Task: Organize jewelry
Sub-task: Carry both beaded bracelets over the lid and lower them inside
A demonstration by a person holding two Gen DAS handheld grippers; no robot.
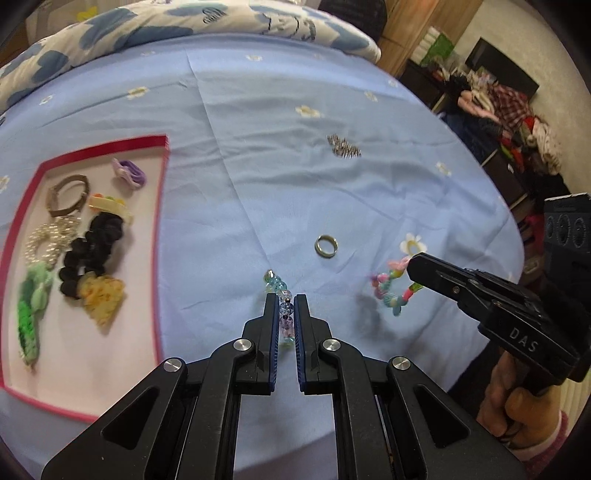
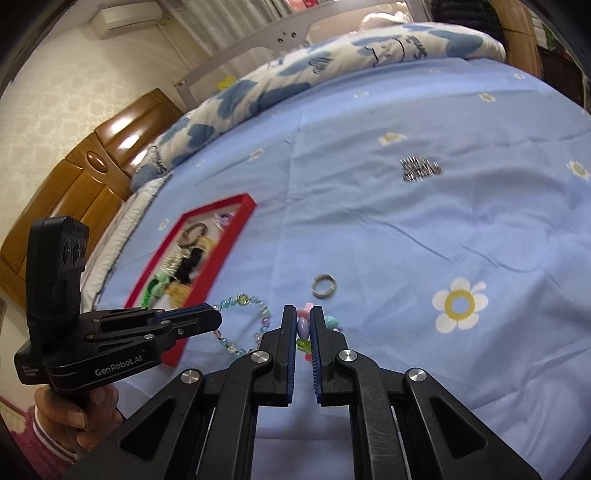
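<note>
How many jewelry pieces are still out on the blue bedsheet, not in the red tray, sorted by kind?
Bead bracelets: 2, a clear-blue one pinched in the left gripper, a pastel one pinched in the right gripper.
Rings: 1.
Sparkly silver pieces: 1, too blurred to name.
Total: 4.

L gripper [image 1: 285, 306] jaws clamped, tilted down | R gripper [image 2: 303, 320] same | hands [image 1: 517, 402] gripping handles

Flowered blue bedsheet [image 1: 332, 192], patterned quilt [image 1: 155, 26], wooden cabinet [image 2: 92, 173], clothes pile [image 1: 513, 122].
</note>
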